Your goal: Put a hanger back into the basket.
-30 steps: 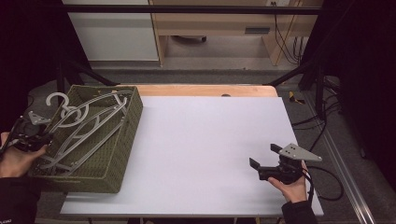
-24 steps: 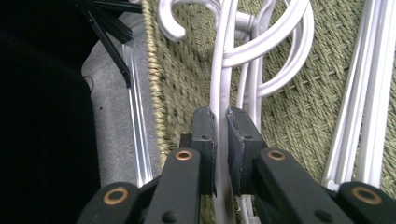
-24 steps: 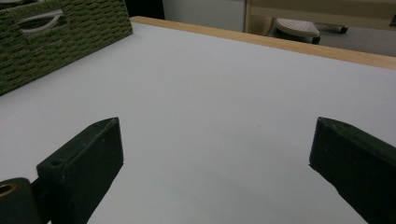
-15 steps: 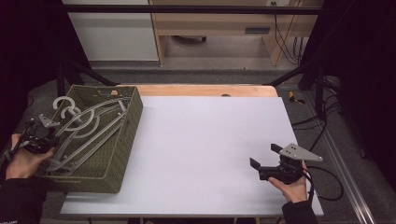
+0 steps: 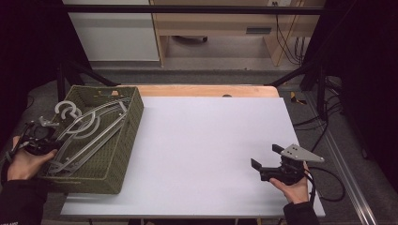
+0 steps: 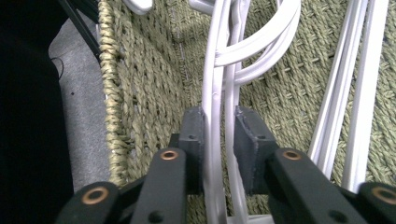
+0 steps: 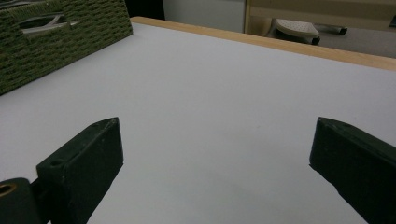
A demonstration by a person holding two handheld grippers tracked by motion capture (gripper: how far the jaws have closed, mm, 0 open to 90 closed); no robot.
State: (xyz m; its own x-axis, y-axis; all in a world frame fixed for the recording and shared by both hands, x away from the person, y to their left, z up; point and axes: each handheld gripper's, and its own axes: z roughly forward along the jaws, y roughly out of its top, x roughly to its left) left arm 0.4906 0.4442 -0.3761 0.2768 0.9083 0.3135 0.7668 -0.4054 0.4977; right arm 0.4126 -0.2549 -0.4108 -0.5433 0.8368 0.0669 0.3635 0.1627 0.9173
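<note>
Several white plastic hangers (image 5: pixel 94 129) lie in a green woven basket (image 5: pixel 117 154) at the table's left edge. My left gripper (image 5: pixel 49 140) is at the basket's left rim, over the hangers' near ends. In the left gripper view its jaws (image 6: pixel 219 135) straddle two hanger bars (image 6: pixel 212 93). The jaws have just been opening, and a thin gap shows at the right pad (image 6: pixel 247 140). My right gripper (image 5: pixel 266 157) rests low over the table near its front right corner. It is open, with nothing between its jaws (image 7: pixel 215 154).
The white tabletop (image 5: pixel 211 136) stretches between basket and right gripper. A wooden strip (image 5: pixel 206 90) runs along the far edge. The basket's end wall (image 7: pixel 60 42) stands far left in the right gripper view. Cables (image 5: pixel 328 187) trail past the right edge.
The left gripper and the hangers have sunk a little into the basket. The right gripper has not moved.
</note>
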